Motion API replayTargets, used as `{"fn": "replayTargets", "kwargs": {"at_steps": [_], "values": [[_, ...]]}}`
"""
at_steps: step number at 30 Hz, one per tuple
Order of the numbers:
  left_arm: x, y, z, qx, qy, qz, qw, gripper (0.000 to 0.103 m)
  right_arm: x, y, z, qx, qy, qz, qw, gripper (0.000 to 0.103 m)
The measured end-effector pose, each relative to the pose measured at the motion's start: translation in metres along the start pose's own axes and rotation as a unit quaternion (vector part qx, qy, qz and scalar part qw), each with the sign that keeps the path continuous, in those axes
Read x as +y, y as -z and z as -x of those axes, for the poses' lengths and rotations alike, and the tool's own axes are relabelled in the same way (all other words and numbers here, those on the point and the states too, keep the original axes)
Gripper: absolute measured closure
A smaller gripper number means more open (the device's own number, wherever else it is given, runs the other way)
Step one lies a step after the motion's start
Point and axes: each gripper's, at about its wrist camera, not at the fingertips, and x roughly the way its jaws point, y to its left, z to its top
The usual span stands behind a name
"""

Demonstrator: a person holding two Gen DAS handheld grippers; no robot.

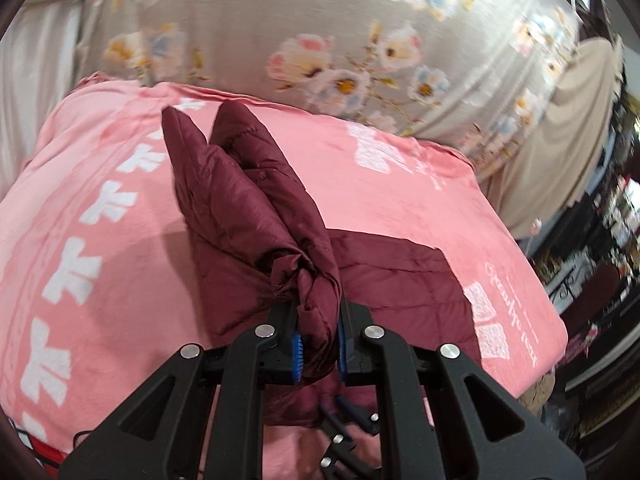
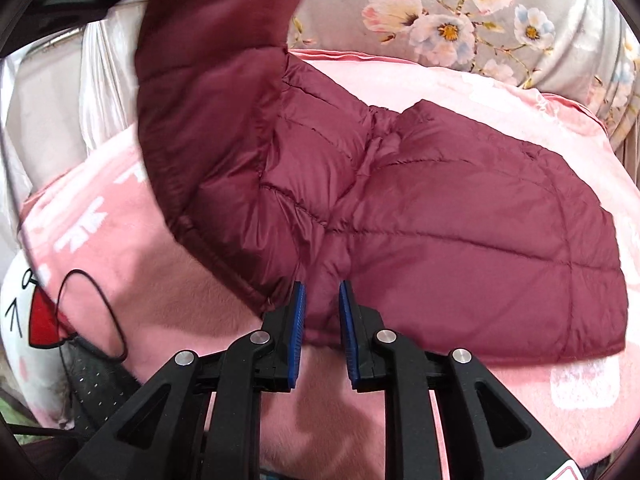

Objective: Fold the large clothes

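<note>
A maroon quilted puffer jacket (image 2: pixel 440 208) lies on a pink blanket (image 2: pixel 160 288). My left gripper (image 1: pixel 318 344) is shut on a bunched part of the jacket (image 1: pixel 256 208) and holds it lifted above the blanket, the sleeves hanging away from me. In the right wrist view that lifted part rises at the upper left. My right gripper (image 2: pixel 322 320) is shut on the jacket's near edge, low on the blanket. The right gripper's tips also show at the bottom of the left wrist view (image 1: pixel 352 412).
The pink blanket with white print (image 1: pixel 100 216) covers a bed with a grey floral sheet (image 1: pixel 320 32). A cartoon-face cushion (image 2: pixel 28 312) and a black cable (image 2: pixel 96 300) lie at the left. Furniture stands past the bed's right edge (image 1: pixel 592 264).
</note>
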Motion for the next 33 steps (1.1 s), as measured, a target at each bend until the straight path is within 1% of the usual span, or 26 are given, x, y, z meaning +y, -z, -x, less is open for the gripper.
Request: {"fn": "replayTargets", "kwargs": {"at_steps": [4,11,15,19,21,24,27,30,33], "values": [[-0.028,0.001,-0.018,0.016,0.015,-0.026,0.9994,0.092,-0.022,0.011,0.017,-0.001,0.005,-0.02,1.0,0.086],[-0.086,0.008,-0.061,0.055,0.04,-0.076,0.9949,0.093,-0.076,0.036,0.049,-0.007,0.051,-0.085,0.995,0.086],[-0.116,0.02,-0.09,0.088,0.051,-0.098,0.99,0.093,-0.108,0.05,0.065,-0.014,0.083,-0.128,0.988,0.085],[-0.144,0.042,-0.121,0.13,0.059,-0.121,0.9823,0.093,-0.127,0.061,0.075,-0.021,0.11,-0.146,0.983,0.085],[-0.152,0.052,-0.133,0.149,0.062,-0.128,0.9786,0.093,-0.134,0.065,0.079,-0.022,0.117,-0.154,0.981,0.085],[-0.165,0.063,-0.145,0.155,0.051,-0.146,0.9757,0.093,-0.143,0.071,0.082,-0.023,0.128,-0.16,0.978,0.085],[-0.171,0.07,-0.152,0.163,0.049,-0.154,0.9733,0.093,-0.148,0.076,0.084,-0.024,0.134,-0.173,0.976,0.085],[-0.172,0.073,-0.158,0.171,0.048,-0.159,0.9712,0.093,-0.151,0.074,0.083,-0.026,0.137,-0.18,0.974,0.085],[-0.175,0.077,-0.162,0.175,0.045,-0.165,0.9696,0.093,-0.159,0.062,0.079,-0.033,0.137,-0.178,0.974,0.085]]}}
